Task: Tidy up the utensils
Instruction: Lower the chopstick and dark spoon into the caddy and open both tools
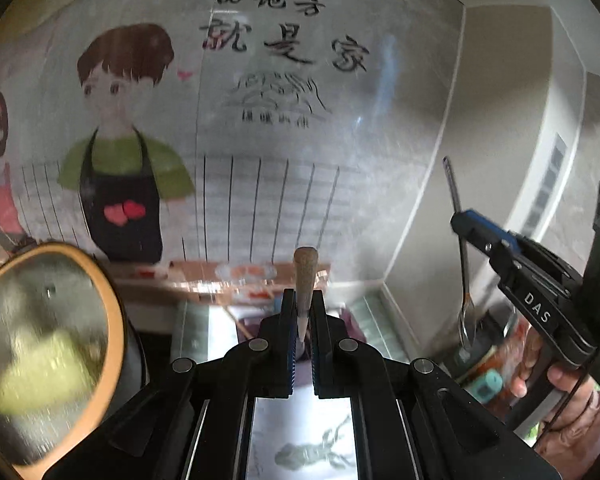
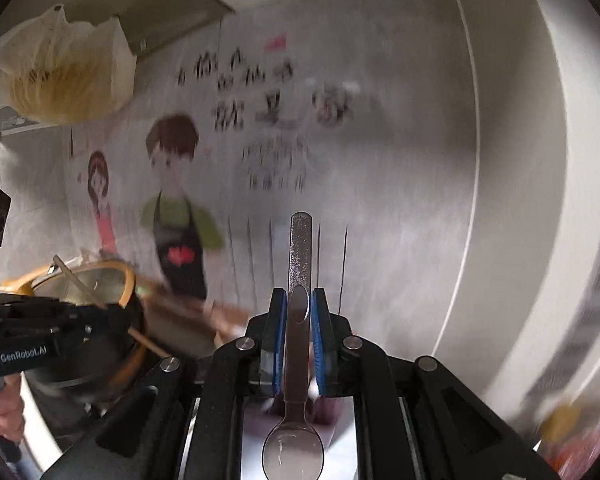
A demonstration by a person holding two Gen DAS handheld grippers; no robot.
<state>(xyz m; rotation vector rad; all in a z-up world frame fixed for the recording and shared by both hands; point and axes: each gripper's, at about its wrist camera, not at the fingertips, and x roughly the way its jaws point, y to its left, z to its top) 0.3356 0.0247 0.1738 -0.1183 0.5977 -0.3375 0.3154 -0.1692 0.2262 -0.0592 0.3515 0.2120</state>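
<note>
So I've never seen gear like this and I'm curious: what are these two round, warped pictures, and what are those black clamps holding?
There is no robot. A person holds a handheld two-finger gripper in each hand, each carrying a fisheye camera looking along its fingers, hence the warping. In the left wrist view, the left gripper is shut on a wooden chopstick. In the right wrist view, the right gripper is shut on a metal spoon, bowl toward the camera. Each gripper shows in the other's picture. Behind are a cartoon wall decal and a pot with a glass lid.
</note>
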